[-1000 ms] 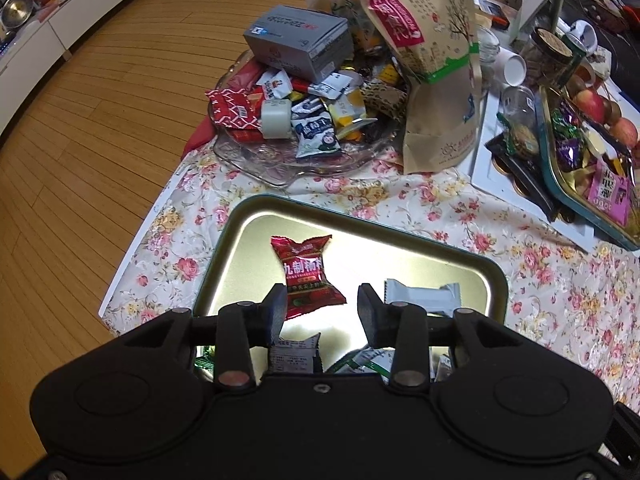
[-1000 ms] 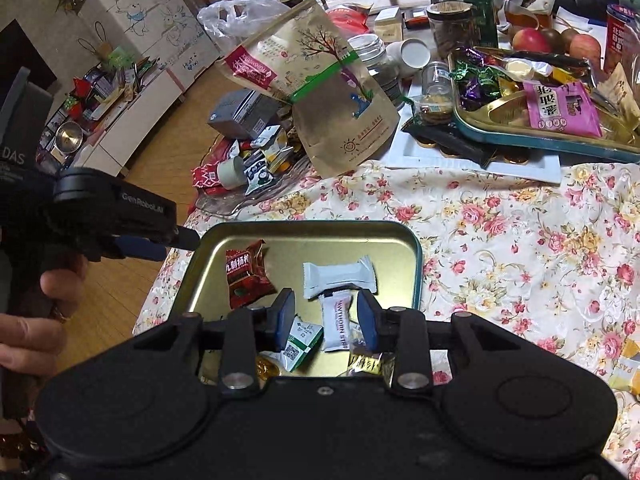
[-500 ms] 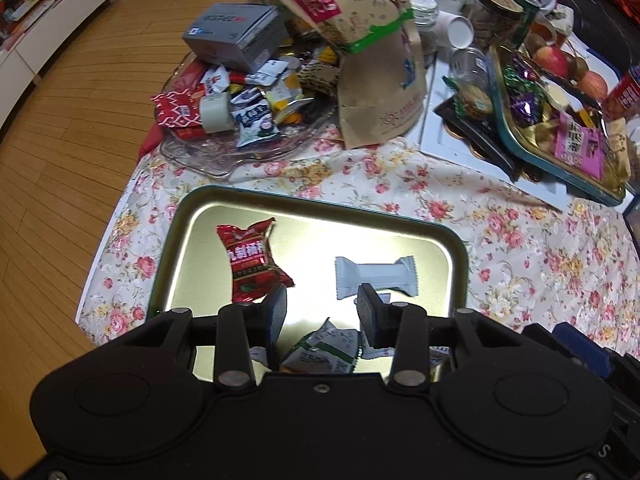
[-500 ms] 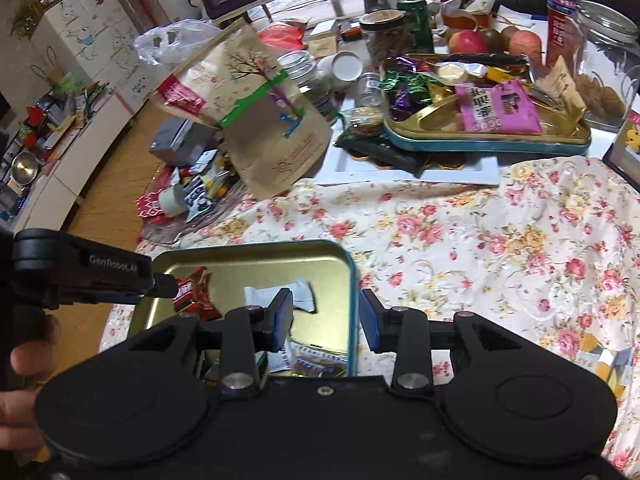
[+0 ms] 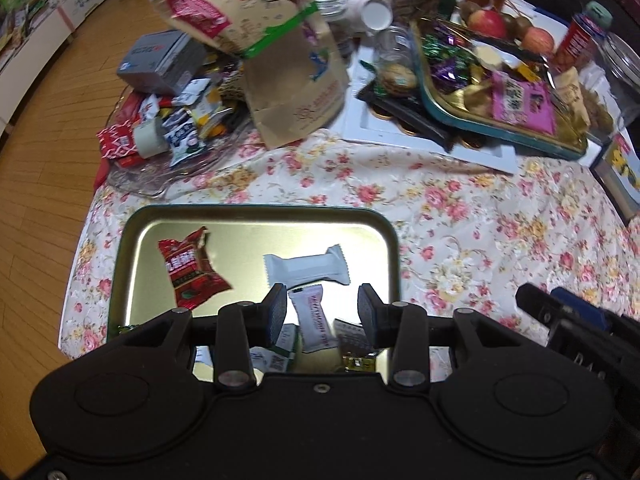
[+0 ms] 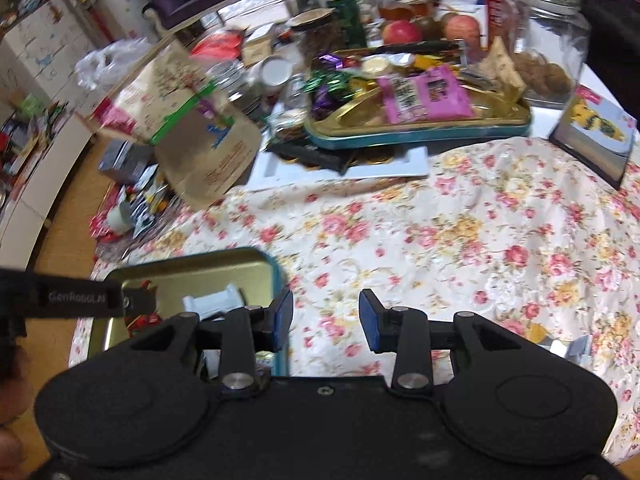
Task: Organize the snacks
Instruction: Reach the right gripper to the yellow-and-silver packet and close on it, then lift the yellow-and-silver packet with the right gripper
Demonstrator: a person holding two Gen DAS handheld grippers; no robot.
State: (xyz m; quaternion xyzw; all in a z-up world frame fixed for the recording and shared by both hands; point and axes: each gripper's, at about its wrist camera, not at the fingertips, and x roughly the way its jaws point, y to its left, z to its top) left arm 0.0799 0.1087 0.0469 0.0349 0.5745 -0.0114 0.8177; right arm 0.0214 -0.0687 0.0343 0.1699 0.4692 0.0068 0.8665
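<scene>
Our left gripper point(image 5: 322, 314) hangs with its jaws parted and empty over the near end of the gold tin tray point(image 5: 384, 228), above a small white sachet point(image 5: 314, 320). Our right gripper point(image 6: 326, 318), also released and holding nothing, sits over the floral tablecloth point(image 6: 460, 240) just beside the tray. Farther in lie a white bar wrapper point(image 5: 306, 268) and a red packet point(image 5: 188, 272) (both inside the tray).

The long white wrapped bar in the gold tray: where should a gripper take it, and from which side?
Grip the white bar across its narrow middle, coming from above: it lies flat in the gold tray, with clear space along both long edges, and its crimped ends look too thin to hold.
</scene>
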